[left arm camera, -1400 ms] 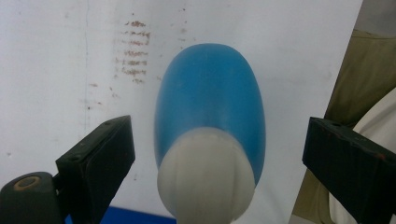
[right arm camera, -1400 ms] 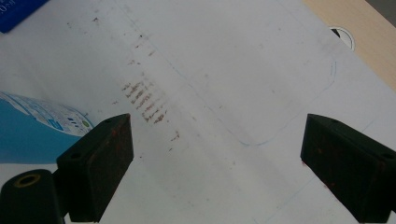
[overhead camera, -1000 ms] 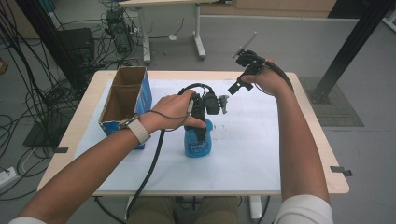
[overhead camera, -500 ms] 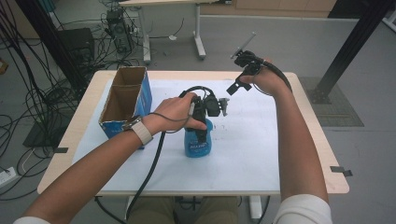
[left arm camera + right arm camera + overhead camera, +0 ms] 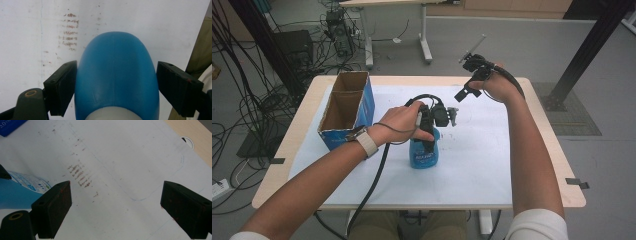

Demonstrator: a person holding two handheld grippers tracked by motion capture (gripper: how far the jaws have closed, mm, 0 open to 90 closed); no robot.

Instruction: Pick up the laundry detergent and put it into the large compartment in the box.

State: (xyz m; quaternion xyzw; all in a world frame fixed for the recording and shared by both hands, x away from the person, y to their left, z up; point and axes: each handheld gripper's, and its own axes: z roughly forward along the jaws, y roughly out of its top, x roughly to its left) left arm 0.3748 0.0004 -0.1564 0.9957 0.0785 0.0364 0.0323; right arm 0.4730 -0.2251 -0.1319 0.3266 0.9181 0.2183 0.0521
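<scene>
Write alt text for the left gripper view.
A blue bottle stands between the left gripper's two black jaws, seen from above over a stained white sheet. The jaws have just been closing on it: the left pad looks to touch the bottle's side, while a narrow gap remains at the right pad.

bottle (image 5: 423, 154) mid-table (image 5: 532, 200) | box (image 5: 346, 111) left of bottle

High overview, two close tool views, shared bottle (image 5: 424, 152)
</scene>
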